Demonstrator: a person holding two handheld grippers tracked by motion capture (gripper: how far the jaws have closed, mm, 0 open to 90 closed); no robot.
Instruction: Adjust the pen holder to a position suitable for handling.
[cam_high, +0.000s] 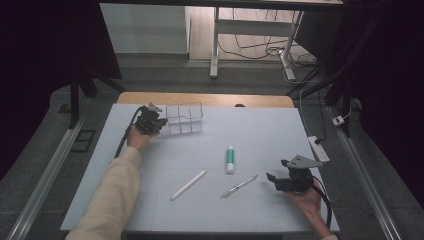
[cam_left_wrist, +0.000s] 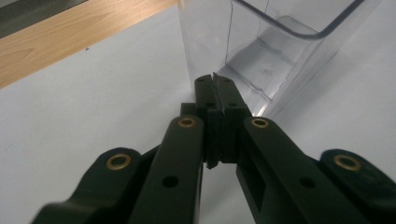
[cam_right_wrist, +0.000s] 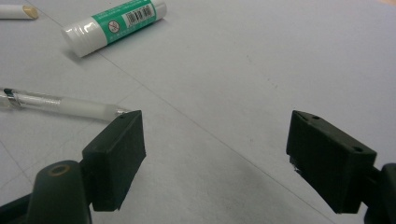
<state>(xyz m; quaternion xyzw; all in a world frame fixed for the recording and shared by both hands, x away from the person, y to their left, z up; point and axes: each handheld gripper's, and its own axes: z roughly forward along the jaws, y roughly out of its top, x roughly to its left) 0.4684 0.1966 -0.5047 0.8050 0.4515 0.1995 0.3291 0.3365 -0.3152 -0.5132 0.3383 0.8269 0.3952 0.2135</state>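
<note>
While our left gripper sits at about ten o'clock on the white table, its jaws are pressed together on the thin wall of the clear plastic organizer; in the left gripper view we see that wall pinched between the black pads, with the organizer's compartments rising just beyond them. The organizer stands upright near the far edge, at roughly eleven o'clock, touching our left gripper. Moving rightward, a white stick lies tilted at about seven o'clock, well apart from the organizer. Near the table's centre lies a glue stick with a green label, pointing toward twelve o'clock. Just beside it, at about five o'clock, rests a clear pen, tilted. At four o'clock we hold our right gripper, its jaws spread wide and holding nothing; in the right gripper view the pen ends just behind one pad, and the glue stick lies farther off.
</note>
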